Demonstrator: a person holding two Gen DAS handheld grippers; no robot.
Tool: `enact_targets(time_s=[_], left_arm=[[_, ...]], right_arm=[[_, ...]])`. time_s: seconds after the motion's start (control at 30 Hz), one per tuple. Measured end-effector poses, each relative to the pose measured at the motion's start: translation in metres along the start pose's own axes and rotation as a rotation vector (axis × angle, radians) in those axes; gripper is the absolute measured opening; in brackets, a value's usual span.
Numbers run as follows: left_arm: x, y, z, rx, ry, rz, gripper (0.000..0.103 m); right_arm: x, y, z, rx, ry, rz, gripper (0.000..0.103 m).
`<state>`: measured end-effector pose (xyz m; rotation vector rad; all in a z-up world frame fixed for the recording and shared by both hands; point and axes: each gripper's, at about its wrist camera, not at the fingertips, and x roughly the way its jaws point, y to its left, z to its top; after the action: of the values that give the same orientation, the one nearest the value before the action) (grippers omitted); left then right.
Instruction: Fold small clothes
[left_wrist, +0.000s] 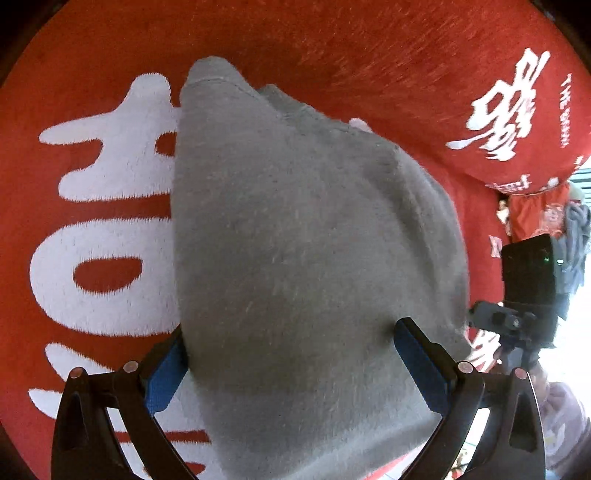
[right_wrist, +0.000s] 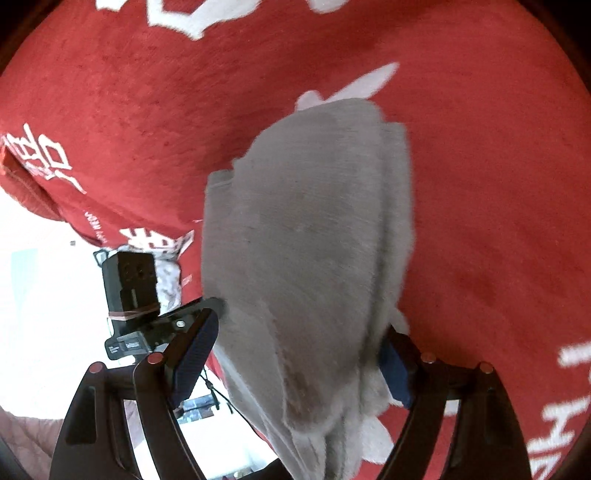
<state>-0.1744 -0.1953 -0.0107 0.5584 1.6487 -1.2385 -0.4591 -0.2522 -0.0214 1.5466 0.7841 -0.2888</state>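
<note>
A grey fleecy garment (left_wrist: 303, 236) lies in a folded bundle on a red plush blanket (left_wrist: 369, 55) with big white characters. My left gripper (left_wrist: 288, 332) points steeply down over its near end, jaws wide apart. The cloth fills the gap, touches the left blue pad (left_wrist: 164, 373) and runs under the right finger. In the right wrist view the same grey garment (right_wrist: 310, 236) stretches away between the wide jaws of my right gripper (right_wrist: 301, 325). A fold of cloth laps over the right pad (right_wrist: 393, 369). Neither gripper pinches the fabric.
The two grippers work side by side: the right one's black camera block (left_wrist: 528, 273) shows at the right, the left one's (right_wrist: 129, 280) at the left. The blanket's edge (right_wrist: 74, 221) drops to a bright white floor. More red and grey clothes (left_wrist: 546, 214) lie beyond. A pink sleeve (left_wrist: 565, 424) shows.
</note>
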Motion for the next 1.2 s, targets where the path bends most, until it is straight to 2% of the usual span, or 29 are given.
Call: enact_targets(time_s=[0.2,0.23,0.3,0.33,0.37,0.4,0.47,0.53,0.7,0.93,1.2], left_arm=[[0.005,-0.003,0.003,0.016,-0.021,0.017,0.103],[0.006,-0.004,0.003,0.016,-0.020,0.017,0.103],[0.004,-0.005,0.004,0.010,-0.029,0.025,0.097],[0.001,-0.004,0.003,0.010,-0.043,0.027,0.088],[-0.003,-0.003,0.001,0.013,-0.055,0.022,0.079],[-0.007,-0.002,-0.001,0.018,-0.067,0.016,0.074],[-0.016,0.000,-0.004,0.031,-0.082,0.001,0.054],[-0.025,0.001,-0.006,0.038,-0.093,-0.026,0.049],[-0.051,0.000,-0.016,0.043,-0.125,-0.093,0.047],[-0.101,0.019,-0.039,0.046,-0.146,-0.133,0.047],[-0.148,0.063,-0.085,0.041,-0.160,-0.070,0.047]], right_arm=[[0.008,-0.004,0.000,0.036,-0.017,0.037,0.084],[0.008,-0.005,-0.001,0.048,-0.020,0.029,0.079],[0.009,-0.008,-0.003,0.078,-0.019,-0.021,0.055],[0.009,-0.011,-0.004,0.095,-0.013,-0.035,0.038],[0.009,-0.014,-0.005,0.112,-0.016,-0.021,0.034],[0.008,-0.013,-0.007,0.115,-0.026,-0.010,0.032],[0.005,-0.006,-0.011,0.104,-0.043,0.005,0.030],[0.003,0.000,-0.013,0.114,-0.055,0.038,0.030],[-0.005,0.016,-0.024,0.160,-0.082,0.126,0.030],[-0.006,0.061,-0.048,0.149,-0.102,0.165,0.030],[0.034,0.100,-0.086,0.140,-0.076,0.199,0.030]])
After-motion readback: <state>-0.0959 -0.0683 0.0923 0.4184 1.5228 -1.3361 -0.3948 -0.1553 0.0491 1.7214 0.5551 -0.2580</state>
